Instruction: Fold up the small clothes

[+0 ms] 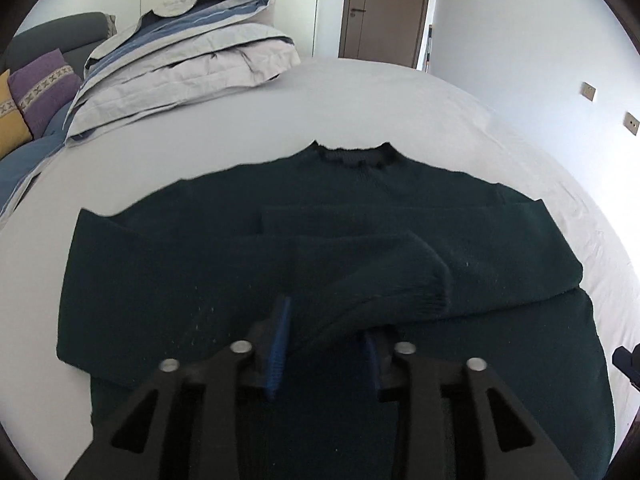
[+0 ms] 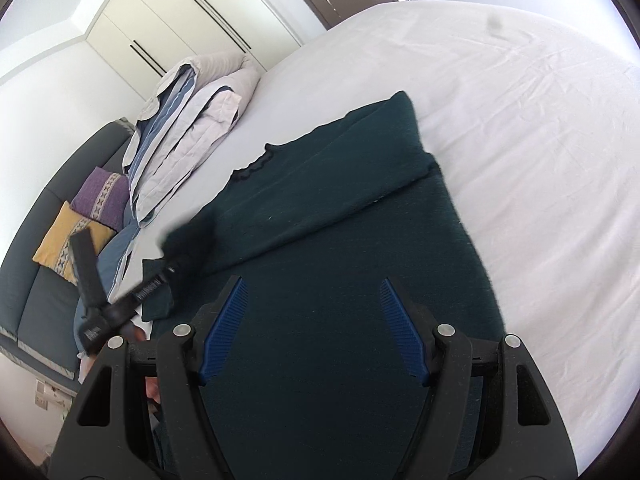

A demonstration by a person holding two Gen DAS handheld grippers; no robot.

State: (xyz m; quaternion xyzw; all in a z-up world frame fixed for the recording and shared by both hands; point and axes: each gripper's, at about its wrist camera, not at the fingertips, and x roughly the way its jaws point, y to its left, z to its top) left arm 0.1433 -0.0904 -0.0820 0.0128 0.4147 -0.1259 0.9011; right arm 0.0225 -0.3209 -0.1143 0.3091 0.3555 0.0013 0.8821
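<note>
Sweater: one dark green knitted sweater [image 1: 192, 272] lies flat mid-frame on the bed, collar toward the top, both sleeves folded across its chest.
Surface: a pale grey bed sheet [image 1: 360, 112], lightly creased.
Room: white wardrobe [image 2: 172, 28] and brown door [image 1: 384, 8] along the top edge.
Count: one folded grey-and-blue duvet [image 1: 188, 56]; two cushions, one purple [image 1: 42, 84], one yellow [image 2: 68, 240], at left.
Left gripper [image 1: 324, 354]: blue-padded jaws parted, released, low over the sweater's hem with the folded sleeve cuff just ahead of them.
Right gripper [image 2: 314, 328]: spread wide, grasping nothing, above the sweater.
</note>
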